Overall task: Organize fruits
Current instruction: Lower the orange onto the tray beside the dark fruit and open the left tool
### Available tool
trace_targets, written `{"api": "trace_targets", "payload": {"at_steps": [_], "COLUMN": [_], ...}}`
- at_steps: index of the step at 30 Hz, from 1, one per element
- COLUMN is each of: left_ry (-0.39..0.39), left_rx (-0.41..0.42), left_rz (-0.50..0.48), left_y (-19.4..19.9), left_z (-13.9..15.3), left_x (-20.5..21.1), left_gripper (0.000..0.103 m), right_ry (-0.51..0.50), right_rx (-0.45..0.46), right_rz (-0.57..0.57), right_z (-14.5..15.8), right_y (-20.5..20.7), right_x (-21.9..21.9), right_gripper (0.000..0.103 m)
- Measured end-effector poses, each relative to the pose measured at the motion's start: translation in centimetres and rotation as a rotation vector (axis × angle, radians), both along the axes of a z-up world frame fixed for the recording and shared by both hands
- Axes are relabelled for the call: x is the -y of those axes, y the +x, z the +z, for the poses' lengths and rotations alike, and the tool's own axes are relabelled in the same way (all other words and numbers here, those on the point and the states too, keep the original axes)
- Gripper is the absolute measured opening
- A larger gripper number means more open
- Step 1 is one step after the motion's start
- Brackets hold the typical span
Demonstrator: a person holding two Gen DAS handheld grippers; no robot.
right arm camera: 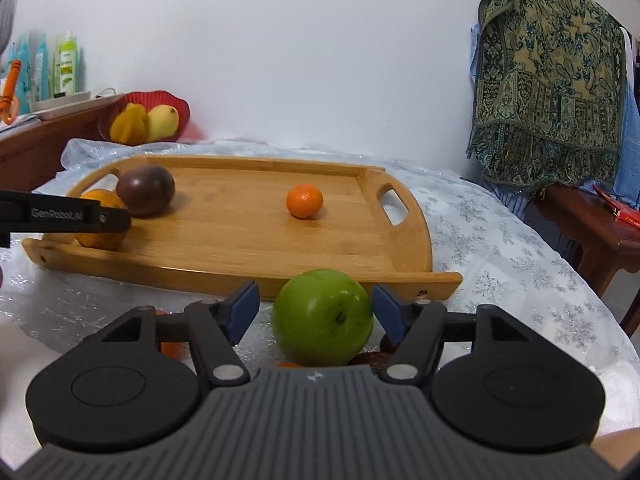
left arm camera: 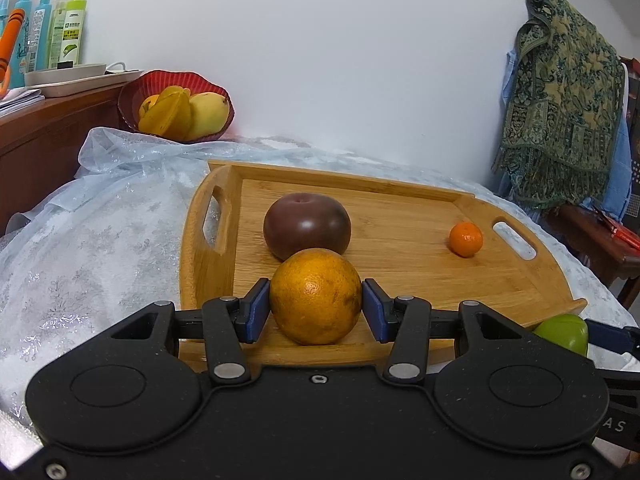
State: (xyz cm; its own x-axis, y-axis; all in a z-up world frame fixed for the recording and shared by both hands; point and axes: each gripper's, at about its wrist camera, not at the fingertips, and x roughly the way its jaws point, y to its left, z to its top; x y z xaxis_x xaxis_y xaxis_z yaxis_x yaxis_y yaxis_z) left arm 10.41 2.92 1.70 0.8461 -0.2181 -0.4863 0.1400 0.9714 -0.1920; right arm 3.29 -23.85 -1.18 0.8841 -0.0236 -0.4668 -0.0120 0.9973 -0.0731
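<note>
Orange between left jaws on tray; green apple beside it

Your right gripper has its jaws spread around the green apple: the right pad touches it, the left stands clear. The apple sits on the tablecloth just in front of the wooden tray. On the tray, a small mandarin lies right of centre; a purple fruit and a large orange sit at its left end, where your left gripper reaches.

three fruits on tray, apple before tray
</note>
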Motion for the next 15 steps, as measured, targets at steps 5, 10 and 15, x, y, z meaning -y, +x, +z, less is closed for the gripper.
{"api": "trace_targets", "payload": {"at_steps": [5, 10, 15], "left_ry": [0.008, 0.014, 0.021], "left_rx": [0.005, 0.008, 0.004], "left_rz": [-0.001, -0.005, -0.019], "left_y": [0.0, 0.0, 0.4], "left_z": [0.0, 0.0, 0.3], "left_x": [0.1, 0.4, 0.6], "left_gripper": [0.047, 0.047, 0.046], "right_ry": [0.046, 0.081, 0.107], "right_rx": [-0.048, -0.087, -0.071], "right_rz": [-0.010, 0.003, -0.006], "right_z": [-0.4, -0.7, -0.4], "right_y": [1.0, 1.7, 1.2], "right_x": [0.5, 0.5, 0.8], "right_gripper": [0.077, 0.065, 0.059]}}
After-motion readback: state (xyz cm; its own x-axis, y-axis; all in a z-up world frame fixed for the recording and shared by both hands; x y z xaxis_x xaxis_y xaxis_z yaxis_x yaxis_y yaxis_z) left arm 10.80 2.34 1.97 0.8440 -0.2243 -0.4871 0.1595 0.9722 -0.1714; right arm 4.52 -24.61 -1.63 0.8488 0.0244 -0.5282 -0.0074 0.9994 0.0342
